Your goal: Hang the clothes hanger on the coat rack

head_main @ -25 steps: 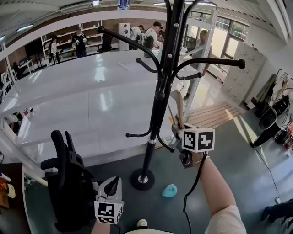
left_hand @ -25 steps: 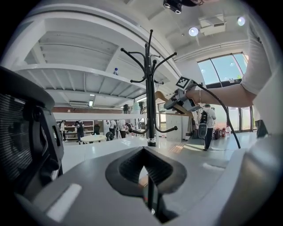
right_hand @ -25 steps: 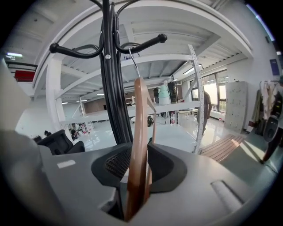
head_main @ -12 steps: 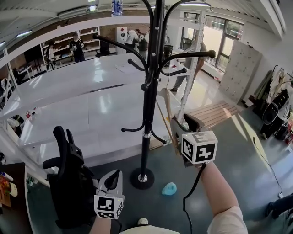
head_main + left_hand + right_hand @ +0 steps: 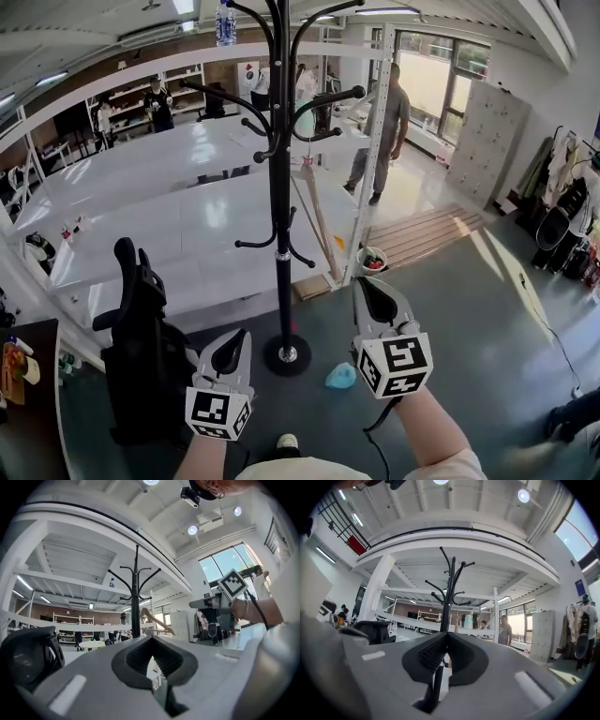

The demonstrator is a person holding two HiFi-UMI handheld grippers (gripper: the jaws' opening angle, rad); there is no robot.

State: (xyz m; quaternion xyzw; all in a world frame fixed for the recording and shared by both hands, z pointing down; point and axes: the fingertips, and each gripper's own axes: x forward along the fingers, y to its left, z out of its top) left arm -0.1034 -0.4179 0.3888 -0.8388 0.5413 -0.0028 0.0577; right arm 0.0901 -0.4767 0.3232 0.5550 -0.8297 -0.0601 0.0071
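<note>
The black coat rack (image 5: 279, 187) stands straight ahead on its round base (image 5: 286, 355). A wooden clothes hanger (image 5: 315, 223) hangs at a slant from one of its right-hand arms, free of both grippers; the left gripper view shows the hanger (image 5: 157, 620) just right of the pole. My right gripper (image 5: 368, 287) is low, right of the base, shut and holding nothing. My left gripper (image 5: 233, 337) is level with it on the left, also shut and bare. In the right gripper view the rack (image 5: 449, 599) rises beyond the closed tips (image 5: 447, 633).
A black office chair (image 5: 141, 356) stands close on the left. A blue object (image 5: 342, 377) lies on the floor by the rack's base. White shelving (image 5: 187, 202) runs behind the rack, with a post (image 5: 375, 141) on the right. A person (image 5: 382, 122) stands beyond; a wooden pallet (image 5: 431, 234) lies right.
The right gripper, which held the hanger up at the rack, has let go and dropped back toward me. The hanger now hangs on the rack. The left gripper barely moved.
</note>
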